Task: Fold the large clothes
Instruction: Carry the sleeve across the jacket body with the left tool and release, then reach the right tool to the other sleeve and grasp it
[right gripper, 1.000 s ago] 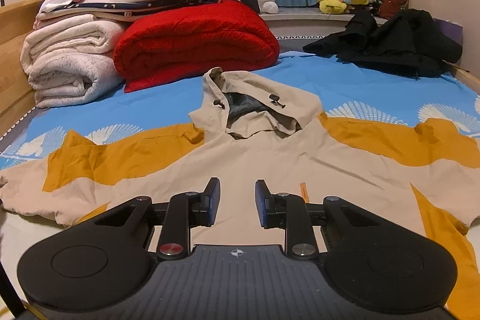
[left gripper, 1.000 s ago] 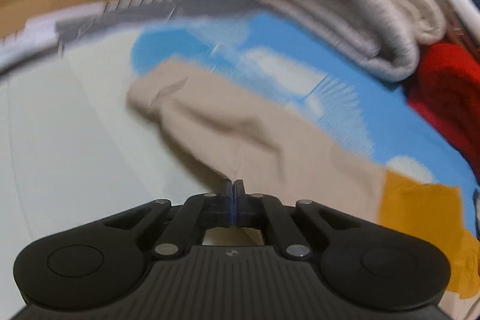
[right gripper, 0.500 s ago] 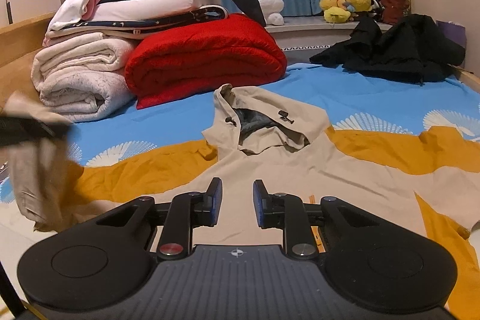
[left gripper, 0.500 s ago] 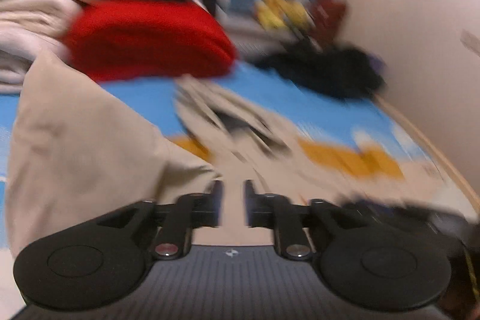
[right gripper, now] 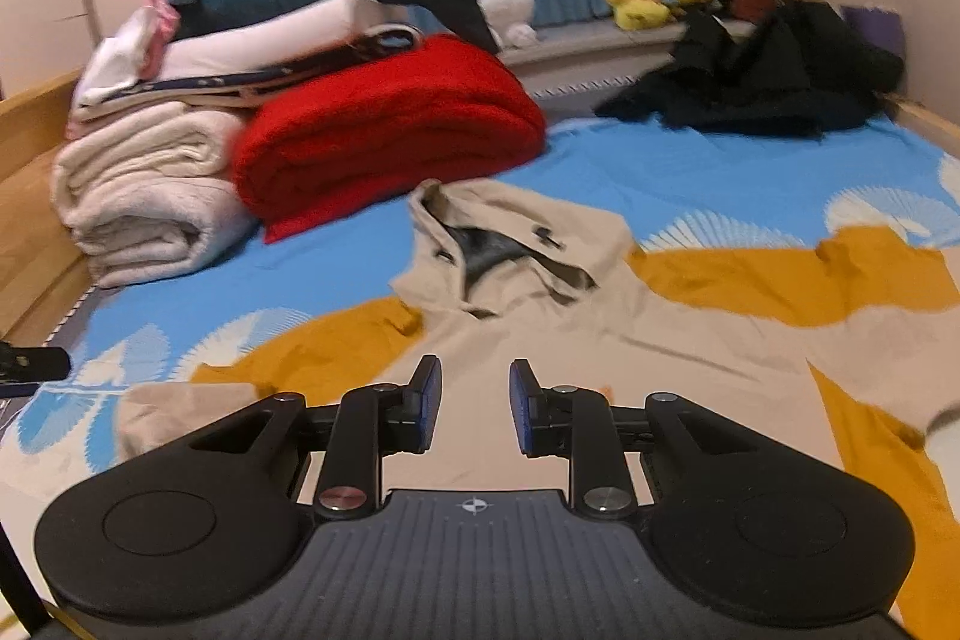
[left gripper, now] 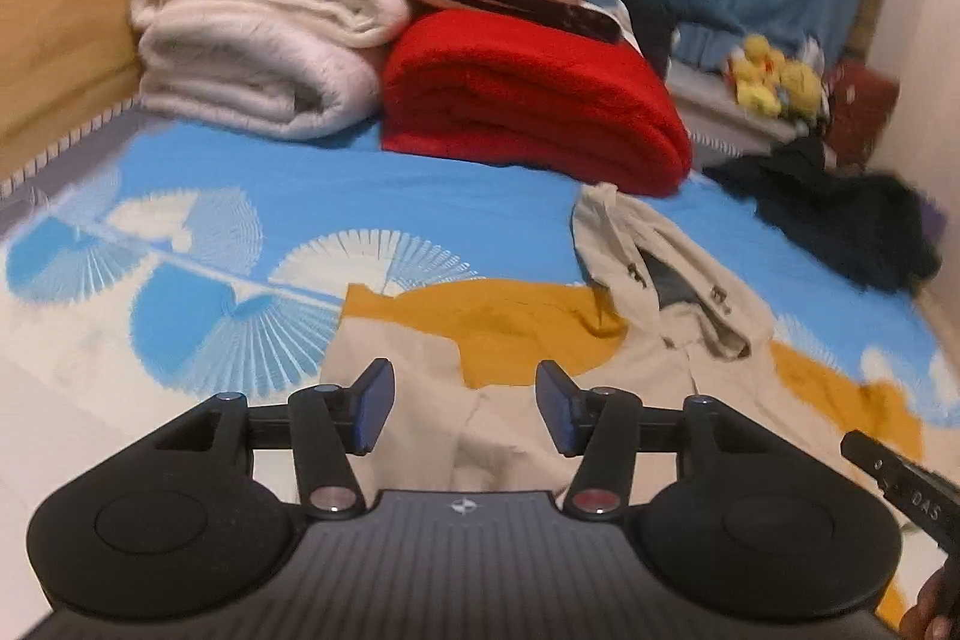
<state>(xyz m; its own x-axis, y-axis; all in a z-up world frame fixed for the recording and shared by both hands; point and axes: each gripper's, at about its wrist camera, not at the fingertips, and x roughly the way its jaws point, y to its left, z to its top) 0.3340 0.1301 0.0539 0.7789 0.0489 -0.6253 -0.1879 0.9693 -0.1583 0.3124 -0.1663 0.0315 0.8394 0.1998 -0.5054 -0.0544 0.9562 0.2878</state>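
Left wrist view: the left gripper point(left gripper: 462, 409) is being opened, empty, above the hoodie's point(left gripper: 654, 340) folded-in sleeve point(left gripper: 420, 370); the right gripper point(right gripper: 473, 403), part-spread and empty, is likely needed for the opposite sleeve next

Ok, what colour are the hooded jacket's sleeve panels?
Mustard yellow on a beige hooded jacket; clearest in the right wrist view.

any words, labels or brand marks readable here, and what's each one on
"DAS": white letters on the black bar at the lower right edge of the left wrist view; anything past them is cut off.
Small round emblem, no letters: on the left gripper body and the right gripper body.
Nothing readable on the hooded jacket.
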